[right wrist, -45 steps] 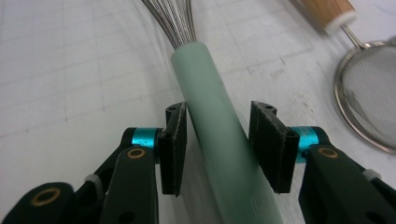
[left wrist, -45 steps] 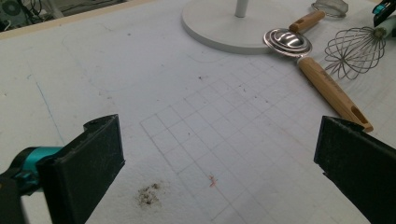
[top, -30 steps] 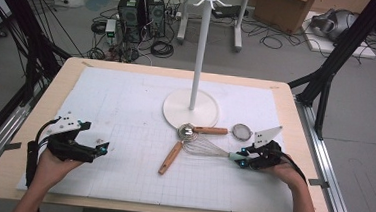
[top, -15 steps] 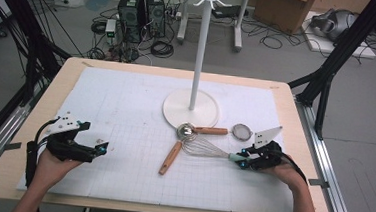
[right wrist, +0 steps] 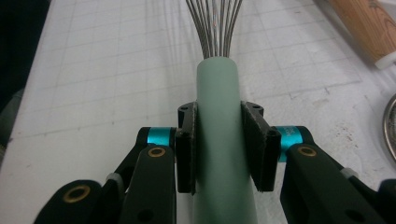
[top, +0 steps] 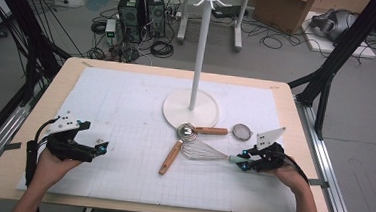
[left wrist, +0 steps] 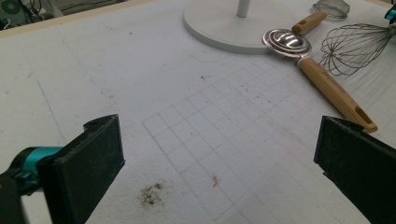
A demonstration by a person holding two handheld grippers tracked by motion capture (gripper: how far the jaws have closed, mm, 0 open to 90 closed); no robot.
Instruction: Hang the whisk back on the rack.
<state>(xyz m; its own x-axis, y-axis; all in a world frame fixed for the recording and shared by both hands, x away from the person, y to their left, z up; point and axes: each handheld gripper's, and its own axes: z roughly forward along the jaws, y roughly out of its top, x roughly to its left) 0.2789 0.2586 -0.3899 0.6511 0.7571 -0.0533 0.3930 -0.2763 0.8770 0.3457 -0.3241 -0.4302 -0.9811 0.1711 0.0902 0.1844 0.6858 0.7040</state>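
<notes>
The right gripper (right wrist: 219, 140) is clenched on the pale green handle of the wire balloon whisk (top: 208, 151), which lies on the white gridded mat (top: 125, 111) before the white hook stand (top: 192, 106). The grasp looks made; lifting toward the stand's hooks seems next. The left gripper (left wrist: 219, 154) rests released.

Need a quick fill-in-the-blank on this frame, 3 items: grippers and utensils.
1. The right gripper is shut on the pale green handle of the ____.
2. The left gripper has its jaws ____, with nothing between them.
3. The round metal strainer lies beside the white base of the ____.

Missing words: whisk; open; stand
</notes>
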